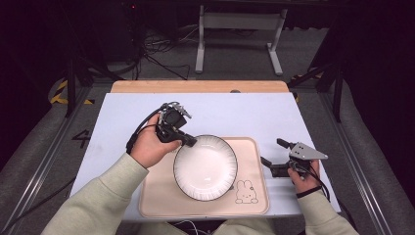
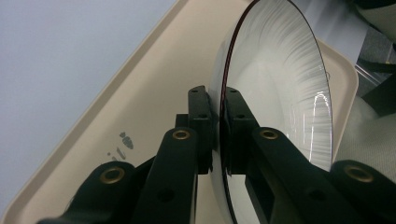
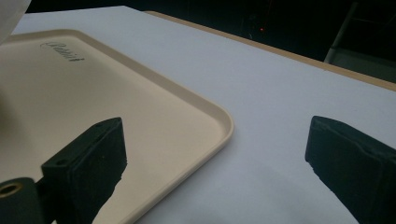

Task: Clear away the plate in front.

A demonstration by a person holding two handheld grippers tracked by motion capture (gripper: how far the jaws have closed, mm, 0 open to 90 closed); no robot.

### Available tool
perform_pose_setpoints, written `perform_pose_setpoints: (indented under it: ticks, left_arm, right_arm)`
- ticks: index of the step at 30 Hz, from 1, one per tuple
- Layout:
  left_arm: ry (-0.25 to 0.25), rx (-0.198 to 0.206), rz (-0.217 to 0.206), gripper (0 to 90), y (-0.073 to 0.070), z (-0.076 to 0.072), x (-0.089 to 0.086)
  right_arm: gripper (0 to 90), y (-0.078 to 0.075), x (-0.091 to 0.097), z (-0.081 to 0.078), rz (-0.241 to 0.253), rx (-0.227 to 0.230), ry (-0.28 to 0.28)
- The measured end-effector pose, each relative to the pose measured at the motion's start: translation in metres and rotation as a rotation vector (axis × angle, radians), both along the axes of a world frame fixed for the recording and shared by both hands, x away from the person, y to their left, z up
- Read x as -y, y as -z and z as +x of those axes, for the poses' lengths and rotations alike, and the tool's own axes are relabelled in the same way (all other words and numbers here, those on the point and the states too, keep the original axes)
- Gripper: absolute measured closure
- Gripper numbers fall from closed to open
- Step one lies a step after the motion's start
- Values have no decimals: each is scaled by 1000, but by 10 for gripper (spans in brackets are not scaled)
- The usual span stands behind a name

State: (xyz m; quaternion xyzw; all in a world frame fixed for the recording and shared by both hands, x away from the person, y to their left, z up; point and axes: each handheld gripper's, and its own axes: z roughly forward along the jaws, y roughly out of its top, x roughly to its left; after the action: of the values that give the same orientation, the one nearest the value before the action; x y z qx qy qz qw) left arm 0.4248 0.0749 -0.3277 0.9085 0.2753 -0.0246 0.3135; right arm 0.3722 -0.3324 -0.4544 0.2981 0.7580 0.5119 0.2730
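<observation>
A white ribbed plate (image 1: 205, 167) with a dark rim rests over the beige tray (image 1: 254, 196). My left gripper (image 1: 190, 141) is shut on the plate's upper left rim. In the left gripper view the two black jaws pinch the plate (image 2: 280, 84) edge at the gripper (image 2: 219, 126), with the tray (image 2: 140, 93) beneath. My right gripper (image 1: 272, 155) stands open beside the tray's right edge, nothing between its jaws. In the right gripper view the gripper (image 3: 215, 149) straddles the tray (image 3: 154, 116) corner and the white table.
A rabbit drawing (image 1: 244, 192) marks the tray's near right corner. The white table top (image 1: 244, 112) has bare room behind and on both sides of the tray. A wooden strip (image 1: 195, 86) edges the far side; a metal stand (image 1: 240, 34) stands on the floor beyond.
</observation>
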Motion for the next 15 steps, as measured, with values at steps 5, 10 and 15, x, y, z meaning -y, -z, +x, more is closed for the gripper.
perform_pose_setpoints:
  ticks: [5, 10, 15]
  left_arm:
    - [2, -7, 9, 842, 5, 0, 2]
    - [5, -10, 18, 842, 10, 2, 3]
    - [3, -19, 29, 841, 14, 3, 5]
  right_arm:
    - [56, 0, 0, 0, -1, 0, -1]
    - [56, 0, 0, 0, -1, 0, -2]
    - [56, 0, 0, 0, 1, -1, -4]
